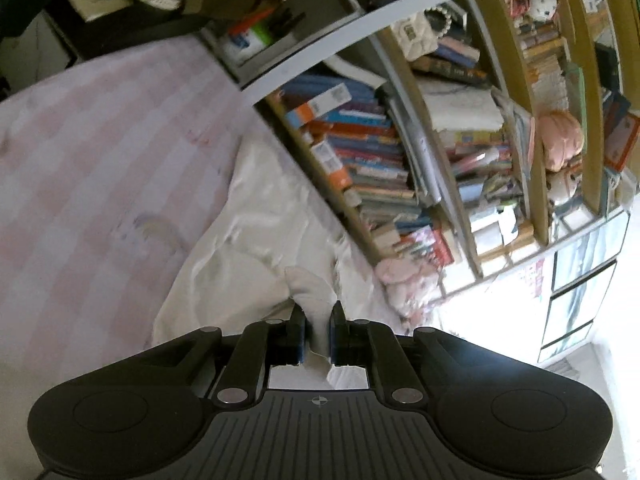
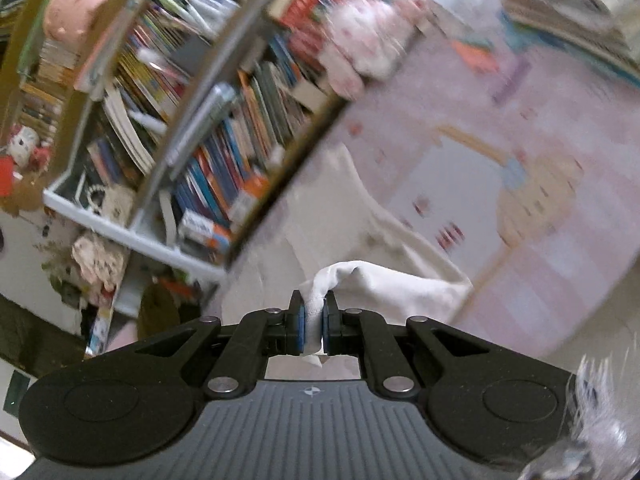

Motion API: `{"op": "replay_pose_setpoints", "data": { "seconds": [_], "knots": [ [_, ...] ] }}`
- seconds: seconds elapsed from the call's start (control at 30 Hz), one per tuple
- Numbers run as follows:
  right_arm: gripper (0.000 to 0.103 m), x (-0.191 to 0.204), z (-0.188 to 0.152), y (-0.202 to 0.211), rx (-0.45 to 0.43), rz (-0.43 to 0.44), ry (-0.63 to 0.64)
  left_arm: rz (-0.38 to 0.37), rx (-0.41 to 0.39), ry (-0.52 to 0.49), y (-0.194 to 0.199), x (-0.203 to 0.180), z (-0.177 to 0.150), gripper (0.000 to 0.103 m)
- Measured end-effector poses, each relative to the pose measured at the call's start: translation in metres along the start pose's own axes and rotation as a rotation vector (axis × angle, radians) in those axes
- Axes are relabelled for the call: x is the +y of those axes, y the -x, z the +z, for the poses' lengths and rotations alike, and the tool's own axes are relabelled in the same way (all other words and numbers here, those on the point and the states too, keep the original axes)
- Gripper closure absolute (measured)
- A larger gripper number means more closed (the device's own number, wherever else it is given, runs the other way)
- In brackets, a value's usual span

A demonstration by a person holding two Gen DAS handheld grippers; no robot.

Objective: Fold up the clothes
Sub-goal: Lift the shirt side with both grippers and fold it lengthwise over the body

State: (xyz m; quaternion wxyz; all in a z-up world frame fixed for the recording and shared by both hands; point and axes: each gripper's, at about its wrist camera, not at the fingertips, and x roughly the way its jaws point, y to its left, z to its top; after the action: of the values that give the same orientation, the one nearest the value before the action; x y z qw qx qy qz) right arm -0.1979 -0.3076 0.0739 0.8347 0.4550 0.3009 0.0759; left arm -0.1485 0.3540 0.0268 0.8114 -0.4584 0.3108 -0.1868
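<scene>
Both tools, left tool (image 1: 318, 320) and right tool (image 2: 313, 312), pinch the white garment (image 1: 240, 240) above the bed (image 1: 100, 140). Mid-fold, seemingly. Next: carry the edge across evenly.

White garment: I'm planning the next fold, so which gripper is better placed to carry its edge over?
Probably neither: the left gripper and the right gripper each clamp a bunch of the white garment above the pink checked bedsheet, so both should move.

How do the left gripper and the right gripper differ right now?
The left gripper pinches a narrow strip of the white garment; the right gripper clamps a thicker bunched fold. The left view is fairly sharp, the right view motion-blurred. Both are shut on the same cloth.
</scene>
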Motion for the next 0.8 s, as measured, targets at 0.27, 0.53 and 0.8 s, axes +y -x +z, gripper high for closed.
{"op": "replay_pose_setpoints", "data": {
  "seconds": [0.27, 0.53, 0.8],
  "knots": [
    [0.095, 0.022, 0.042, -0.048, -0.039, 0.034, 0.031, -0.020, -0.057, 0.013, -0.035, -0.013, 0.030, 0.094],
    [0.095, 0.019, 0.094, -0.113, -0.005, 0.072, 0.021, 0.034, -0.126, 0.034, -0.091, -0.025, 0.061, 0.094],
    [0.095, -0.001, 0.147, -0.194, 0.091, 0.062, -0.015, 0.133, -0.170, 0.044, -0.152, -0.041, 0.081, 0.094]
  ]
}}
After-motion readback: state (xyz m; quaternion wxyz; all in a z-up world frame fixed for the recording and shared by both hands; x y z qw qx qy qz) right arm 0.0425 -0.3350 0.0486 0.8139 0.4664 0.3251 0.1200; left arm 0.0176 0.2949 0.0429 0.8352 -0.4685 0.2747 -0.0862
